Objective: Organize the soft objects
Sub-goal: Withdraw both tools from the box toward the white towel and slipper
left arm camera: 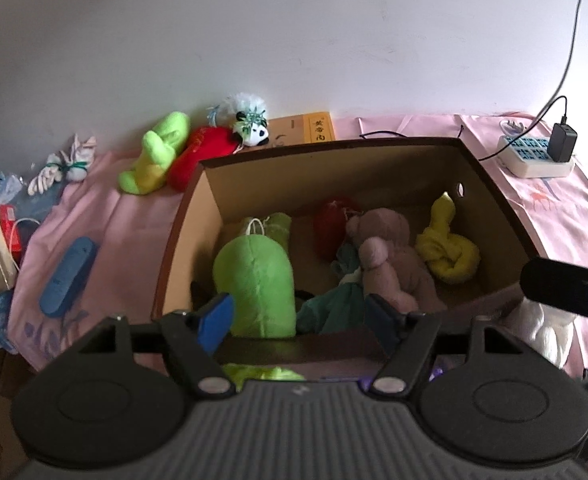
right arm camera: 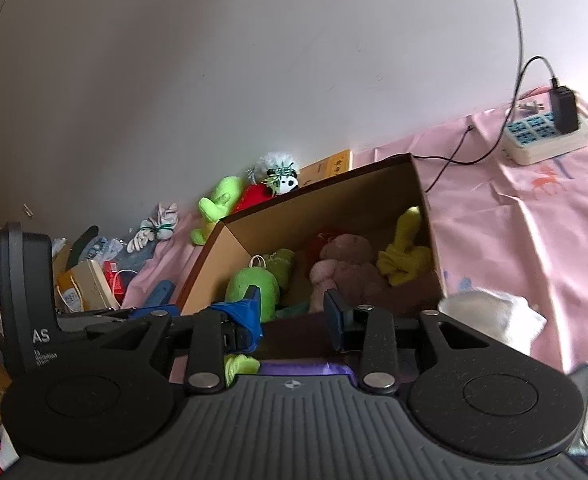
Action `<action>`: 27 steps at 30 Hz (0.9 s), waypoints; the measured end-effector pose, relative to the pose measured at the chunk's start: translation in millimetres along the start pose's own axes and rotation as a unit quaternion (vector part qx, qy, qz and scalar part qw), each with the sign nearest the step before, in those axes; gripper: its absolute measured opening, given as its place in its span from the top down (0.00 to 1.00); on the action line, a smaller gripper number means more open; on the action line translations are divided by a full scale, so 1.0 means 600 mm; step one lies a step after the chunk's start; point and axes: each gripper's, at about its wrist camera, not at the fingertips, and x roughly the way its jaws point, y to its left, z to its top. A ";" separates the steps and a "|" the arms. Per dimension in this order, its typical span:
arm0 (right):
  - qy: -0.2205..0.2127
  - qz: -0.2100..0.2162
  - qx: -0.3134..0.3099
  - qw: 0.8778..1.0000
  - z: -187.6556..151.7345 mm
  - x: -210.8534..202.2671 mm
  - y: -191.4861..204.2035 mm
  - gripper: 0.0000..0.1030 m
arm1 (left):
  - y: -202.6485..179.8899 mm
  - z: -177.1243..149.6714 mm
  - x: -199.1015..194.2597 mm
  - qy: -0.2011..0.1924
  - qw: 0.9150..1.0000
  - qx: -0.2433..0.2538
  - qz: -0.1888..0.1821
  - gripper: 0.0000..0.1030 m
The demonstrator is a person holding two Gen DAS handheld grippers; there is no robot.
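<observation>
An open cardboard box [left arm camera: 191, 216] stands on the pink cloth. It holds a big green plush [left arm camera: 257, 276], a red one [left arm camera: 330, 224], a brown bear [left arm camera: 390, 256], a knotted yellow cloth [left arm camera: 450, 248] and a teal cloth [left arm camera: 334, 304]. My left gripper [left arm camera: 298, 320] hovers over the box's near wall, open, with nothing between its fingers. My right gripper [right arm camera: 294, 310] is at the same near edge, its jaws apart and empty. A white plush [right arm camera: 490, 316] lies outside the box by its right front corner.
Behind the box by the wall lie a green plush [left arm camera: 153, 160], a red plush [left arm camera: 197, 152], a panda toy [left arm camera: 253, 128] and a yellow book [left arm camera: 306, 128]. Bundled white socks [left arm camera: 65, 168] and a blue case [left arm camera: 67, 276] are at left. A power strip [left arm camera: 534, 156] is at right.
</observation>
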 end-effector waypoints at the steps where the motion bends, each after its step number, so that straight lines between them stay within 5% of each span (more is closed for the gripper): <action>1: -0.002 -0.003 0.001 1.000 -0.006 -0.007 0.001 0.82 | 0.001 -0.003 -0.005 0.000 1.000 -0.001 -0.002 0.29; 13: -0.007 -0.014 0.007 1.000 -0.053 -0.057 0.009 0.82 | 0.011 -0.045 -0.063 -0.012 1.000 0.004 -0.002 0.28; 27: 0.035 0.030 -0.028 0.999 -0.087 -0.089 -0.032 0.82 | 0.014 -0.077 -0.095 -0.014 1.000 0.005 0.008 0.27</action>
